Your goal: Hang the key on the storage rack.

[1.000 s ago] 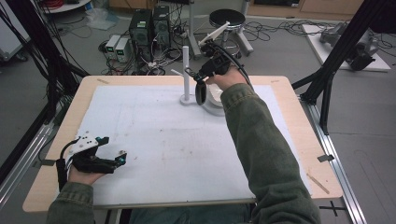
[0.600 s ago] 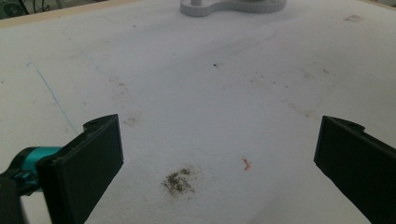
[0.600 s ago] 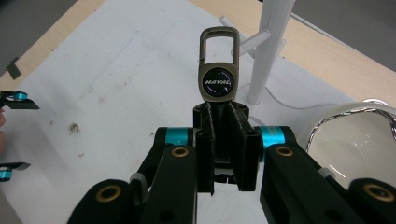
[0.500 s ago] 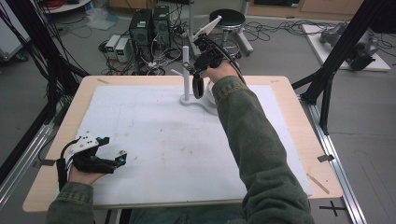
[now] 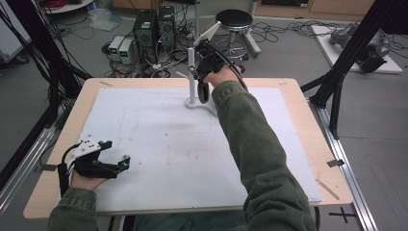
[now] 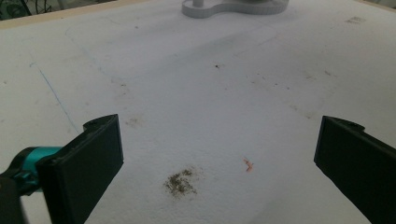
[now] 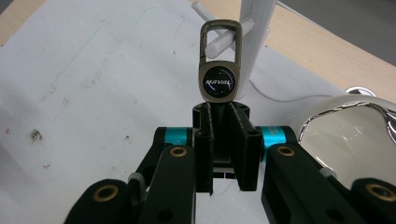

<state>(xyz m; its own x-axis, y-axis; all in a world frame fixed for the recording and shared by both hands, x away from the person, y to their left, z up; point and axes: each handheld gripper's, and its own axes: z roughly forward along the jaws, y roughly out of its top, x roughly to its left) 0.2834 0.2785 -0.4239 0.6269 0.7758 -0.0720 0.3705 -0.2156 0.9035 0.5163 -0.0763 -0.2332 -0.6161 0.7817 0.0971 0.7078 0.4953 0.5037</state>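
Observation:
My right gripper (image 7: 222,112) is shut on the dark strap of a key fob (image 7: 219,81) with a round "HAVAL" badge. The fob's brass clip loop sits around a side peg (image 7: 226,39) of the white peg stand (image 7: 257,28). In the high view the right gripper (image 5: 196,73) is up against the stand's post (image 5: 192,72) at the far middle of the white mat. My left gripper (image 5: 115,153) rests near the table's front left, jaws wide apart with nothing between them; in its own view, bare mat lies between the left gripper's (image 6: 219,158) jaws.
A shiny metal bowl (image 7: 355,126) stands just right of the stand's base (image 5: 199,103). The white mat (image 5: 168,144) covers most of the wooden table (image 5: 308,125). Computers, cables and a stool (image 5: 233,19) are on the floor beyond the far edge.
My right hand has shifted left toward the stand's post with the key fob still gripped. The left hand has stayed put.

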